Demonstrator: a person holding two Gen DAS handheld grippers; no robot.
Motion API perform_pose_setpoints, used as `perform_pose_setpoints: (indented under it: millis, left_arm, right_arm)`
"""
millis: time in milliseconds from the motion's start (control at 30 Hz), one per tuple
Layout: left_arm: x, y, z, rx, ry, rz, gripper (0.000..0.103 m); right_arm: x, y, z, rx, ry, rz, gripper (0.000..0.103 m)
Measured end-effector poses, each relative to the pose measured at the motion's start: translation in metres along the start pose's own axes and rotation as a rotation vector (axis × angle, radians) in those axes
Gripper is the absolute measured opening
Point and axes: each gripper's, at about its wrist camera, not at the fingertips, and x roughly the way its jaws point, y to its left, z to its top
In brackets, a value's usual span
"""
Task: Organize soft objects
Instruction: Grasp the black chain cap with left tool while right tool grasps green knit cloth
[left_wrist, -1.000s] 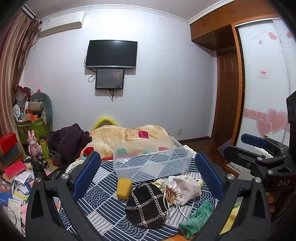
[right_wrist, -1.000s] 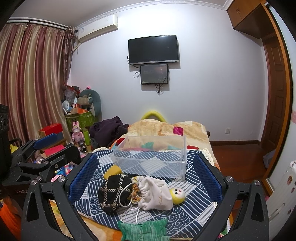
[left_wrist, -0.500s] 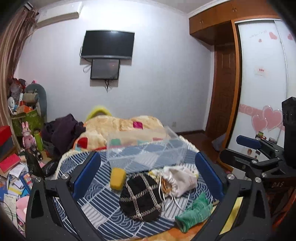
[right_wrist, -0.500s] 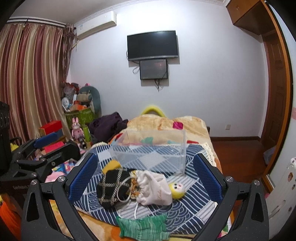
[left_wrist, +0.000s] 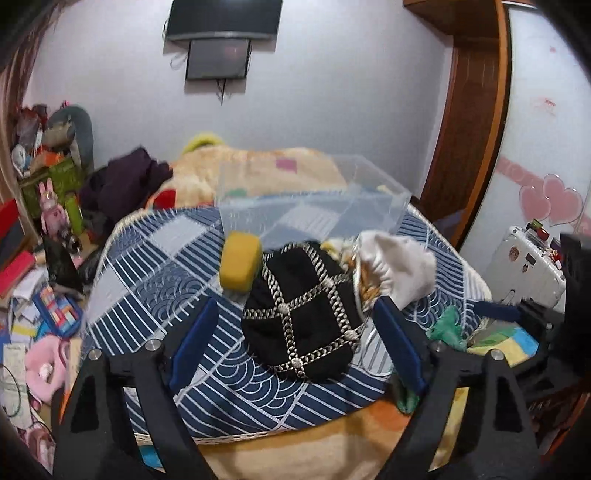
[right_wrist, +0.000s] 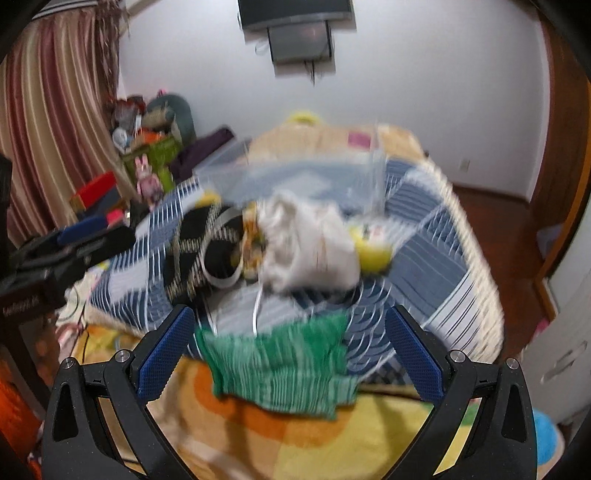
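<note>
Both hand-held grippers gape wide, holding nothing: the left hand-held gripper (left_wrist: 293, 334) frames a black cap (left_wrist: 301, 310), the right hand-held gripper (right_wrist: 290, 345) a green cloth (right_wrist: 277, 363). Beyond lie a white pouch (right_wrist: 310, 245), a yellow sponge (left_wrist: 239, 263), then a clear bin (left_wrist: 314, 201) on the bed (left_wrist: 147, 266).

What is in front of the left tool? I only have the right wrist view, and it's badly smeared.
Observer: The left tool is open. The black chain-trimmed bag lies on the quilt just ahead, framed between its fingers and not gripped.
Operator: Is there a sponge? I see only a yellow sliver.
Observer: Yes, a yellow sponge sits left of the bag, just in front of the clear box.
Operator: Anything in that box?
Observer: It looks empty; the quilt pattern shows through its walls.
</note>
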Motion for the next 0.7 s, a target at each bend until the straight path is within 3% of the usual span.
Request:
perform_pose_setpoints:
  millis: [233, 267, 333, 400, 500, 600, 700]
  left_arm:
    - [0.046, 0.024, -0.002, -0.086, 0.098, 0.011, 0.067]
    - [0.053, 0.027, -0.003, -0.098, 0.114, 0.006, 0.064]
    - [0.059, 0.03, -0.005, -0.108, 0.135, -0.007, 0.053]
    - [0.064, 0.032, -0.006, -0.116, 0.15, -0.027, 0.046]
    - [0.064, 0.03, -0.008, -0.112, 0.143, -0.034, 0.038]
    - [0.057, 0.029, -0.007, -0.102, 0.131, -0.056, 0.024]
    - [0.044, 0.029, -0.004, -0.106, 0.114, -0.081, 0.02]
  right_arm:
    - [0.024, -0.013, -0.015, 0.041, 0.113, 0.026, 0.079]
    - [0.025, -0.013, -0.014, 0.043, 0.119, 0.031, 0.07]
    - [0.022, -0.013, -0.016, 0.045, 0.12, 0.036, 0.064]
    - [0.018, -0.014, -0.018, 0.041, 0.11, 0.032, 0.051]
    - [0.011, -0.018, -0.019, 0.051, 0.094, 0.045, 0.04]
    - [0.008, -0.023, -0.016, 0.069, 0.063, 0.051, 0.034]
    - [-0.003, -0.023, -0.011, 0.072, 0.019, 0.045, 0.03]
